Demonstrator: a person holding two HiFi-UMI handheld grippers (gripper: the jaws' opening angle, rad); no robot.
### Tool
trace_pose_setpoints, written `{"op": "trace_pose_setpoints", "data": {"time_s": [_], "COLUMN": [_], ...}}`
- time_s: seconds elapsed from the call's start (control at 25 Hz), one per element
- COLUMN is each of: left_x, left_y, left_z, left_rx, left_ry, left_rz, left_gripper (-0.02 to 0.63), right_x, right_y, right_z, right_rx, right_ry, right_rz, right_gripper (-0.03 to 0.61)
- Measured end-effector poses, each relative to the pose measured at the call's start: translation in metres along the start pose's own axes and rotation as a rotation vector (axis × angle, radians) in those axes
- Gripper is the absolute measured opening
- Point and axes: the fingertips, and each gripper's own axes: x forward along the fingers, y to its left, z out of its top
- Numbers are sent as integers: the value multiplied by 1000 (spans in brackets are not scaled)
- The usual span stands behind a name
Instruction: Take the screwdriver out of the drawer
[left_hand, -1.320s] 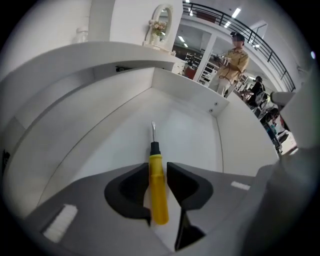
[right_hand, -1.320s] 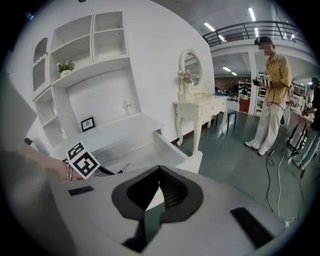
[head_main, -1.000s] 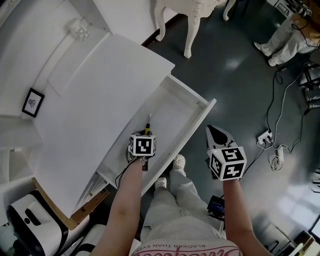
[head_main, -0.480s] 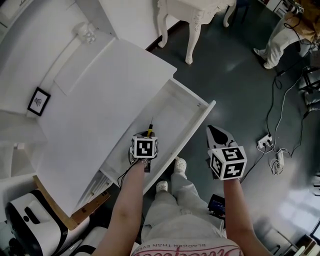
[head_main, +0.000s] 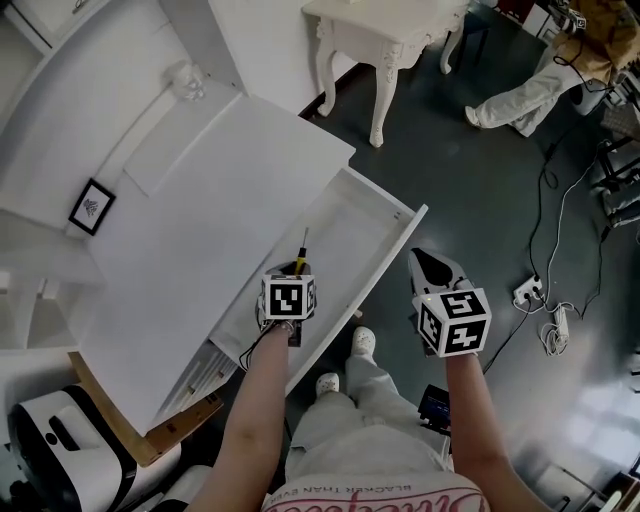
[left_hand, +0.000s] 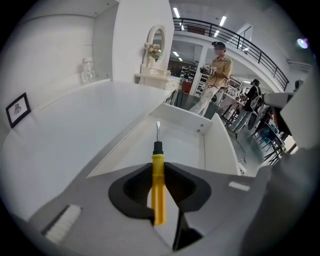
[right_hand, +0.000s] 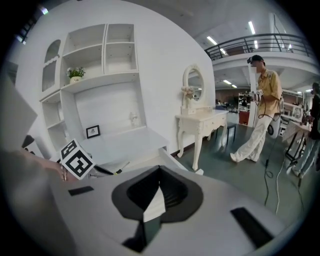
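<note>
Since a second ago the left tool (left_hand: 159, 169) has come up with the screwdriver (left_hand: 158, 200), and in the head view more of the shaft now shows past the marker cube. The walker at the far side of the room has also taken a step.

Nearest, the left tool's jaws are clamped on the screwdriver's handle from both sides. The handle is slim, smooth and plain yellow, and its butt end reaches back toward the camera behind the jaw tips. Ahead of the jaws sits a short black collar, then a thin bright metal shaft that ends in what looks like a flat tip. The screwdriver is held over the near part of the open drawer (head_main: 350, 235), its tip pointing along the drawer toward the far end. Whether it is above the drawer's rim I cannot tell.

The right tool (right_hand: 160, 170) hangs beside the drawer front, out over the dark floor. Its jaws meet at the tips with nothing between them.

Beyond the drawer spreads the bare white desk (head_main: 190, 220). At its back stand a small black picture frame (head_main: 92, 206) and a small clear ornament (head_main: 185, 78). Farther off is a white dressing table (head_main: 385, 30) with carved legs, and past it the person (right_hand: 262, 95) in a tan shirt. A power strip (head_main: 528, 275) lies on the floor.
</note>
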Motion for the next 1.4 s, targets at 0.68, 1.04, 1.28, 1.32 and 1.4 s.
{"op": "trace_pose_setpoints", "data": {"time_s": [0.68, 1.04, 1.28, 1.32, 1.4], "left_x": [-109, -173, -224, -232, -247], "left_y": [19, 34, 40, 42, 45], "left_z": [38, 49, 50, 51, 51], "left_rx": [23, 48, 47, 53, 63], "left_ry": [-253, -394, -506, -527, -565], "left_rz": [16, 25, 8, 6, 6], "left_gripper": [81, 81, 82, 83, 83], "right_x": [-56, -86, -107, -110, -116], "right_y": [68, 111, 143, 148, 159], "right_z": [57, 75, 88, 90, 94], "right_rx": [-75, -113, -134, -139, -151], "right_ry": [-169, -237, -292, -298, -308], "right_rz": [-9, -16, -13, -12, -11], "right_gripper": [6, 6, 8, 8, 6]}}
